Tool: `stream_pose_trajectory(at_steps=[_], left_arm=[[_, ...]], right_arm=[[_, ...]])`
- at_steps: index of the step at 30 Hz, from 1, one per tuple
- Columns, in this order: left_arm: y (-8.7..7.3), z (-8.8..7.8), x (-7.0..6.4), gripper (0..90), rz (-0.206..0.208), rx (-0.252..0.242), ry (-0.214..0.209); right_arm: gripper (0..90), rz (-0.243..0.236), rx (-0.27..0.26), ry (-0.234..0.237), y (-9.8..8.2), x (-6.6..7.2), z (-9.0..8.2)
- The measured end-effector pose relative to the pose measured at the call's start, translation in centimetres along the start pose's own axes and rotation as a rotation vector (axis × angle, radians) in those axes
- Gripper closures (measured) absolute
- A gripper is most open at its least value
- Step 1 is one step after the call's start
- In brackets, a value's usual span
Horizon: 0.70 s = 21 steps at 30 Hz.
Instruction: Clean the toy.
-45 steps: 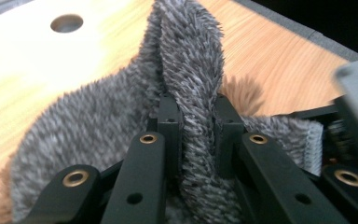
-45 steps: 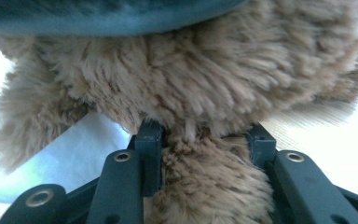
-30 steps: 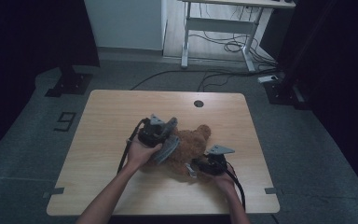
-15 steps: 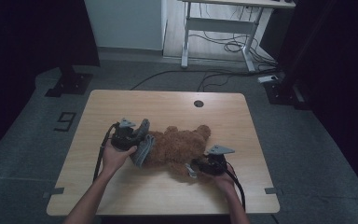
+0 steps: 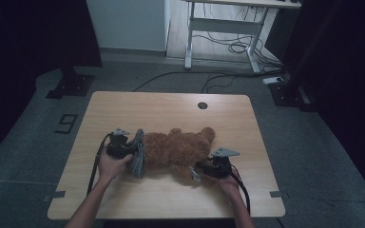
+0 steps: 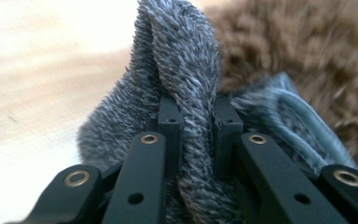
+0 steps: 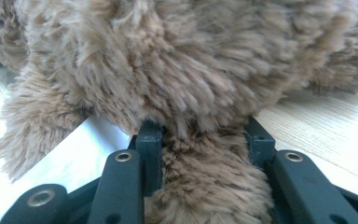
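A brown plush teddy bear lies on the wooden table. A grey furry garment hangs at the bear's left end. My left gripper is shut on a fold of that grey garment, with the fabric pinched between the jaws and the bear's brown fur right behind it. My right gripper is shut on a limb of the bear at its front right side, the fur bulging between the two jaws.
A round cable hole sits near the table's far edge. A white desk frame and loose cables stand on the floor behind. A number marker lies on the floor at the left.
My left gripper has moved left and a little down, pulling the grey garment from over the bear's middle to its left end. The right gripper has stayed on the bear.
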<state>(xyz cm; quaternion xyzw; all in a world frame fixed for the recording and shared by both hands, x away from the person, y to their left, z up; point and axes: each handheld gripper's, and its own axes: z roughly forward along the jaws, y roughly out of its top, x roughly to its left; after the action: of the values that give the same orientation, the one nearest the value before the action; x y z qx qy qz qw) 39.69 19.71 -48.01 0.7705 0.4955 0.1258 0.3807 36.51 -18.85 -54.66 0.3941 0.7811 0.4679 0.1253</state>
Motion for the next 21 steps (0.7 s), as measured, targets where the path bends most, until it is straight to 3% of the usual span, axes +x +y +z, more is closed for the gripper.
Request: stream_pose_trajectory(at_steps=[4,7,10,14,17,19,21], left_arm=[[2.8,-2.0,-1.6,77.3,0.044,-0.089,-0.017],[4.8,-2.6,-3.9,77.3,0.088,-0.134,-0.062],[6.4,-2.2,-6.8,77.3,0.144,-0.144,-0.105],[8.3,-0.5,-10.9,77.2,0.191,-0.133,-0.16],[9.1,1.8,-13.5,77.1,0.225,-0.092,-0.185],[8.8,3.5,-14.3,77.0,0.232,-0.05,-0.186],[8.1,4.7,-14.2,77.0,0.238,-0.015,-0.17]], right_arm=[[60.1,0.003,0.0,0.001,0.0,0.0,0.0],[60.1,0.002,0.0,0.0,0.0,0.0,0.0],[60.1,0.003,0.0,0.001,0.0,0.0,0.0],[60.1,0.002,0.002,0.001,0.0,0.0,0.0],[60.0,-0.002,0.0,-0.001,0.0,0.0,0.0],[60.1,-0.004,-0.001,-0.002,0.0,0.0,0.0],[60.1,0.001,0.001,-0.007,0.0,0.1,0.0]])
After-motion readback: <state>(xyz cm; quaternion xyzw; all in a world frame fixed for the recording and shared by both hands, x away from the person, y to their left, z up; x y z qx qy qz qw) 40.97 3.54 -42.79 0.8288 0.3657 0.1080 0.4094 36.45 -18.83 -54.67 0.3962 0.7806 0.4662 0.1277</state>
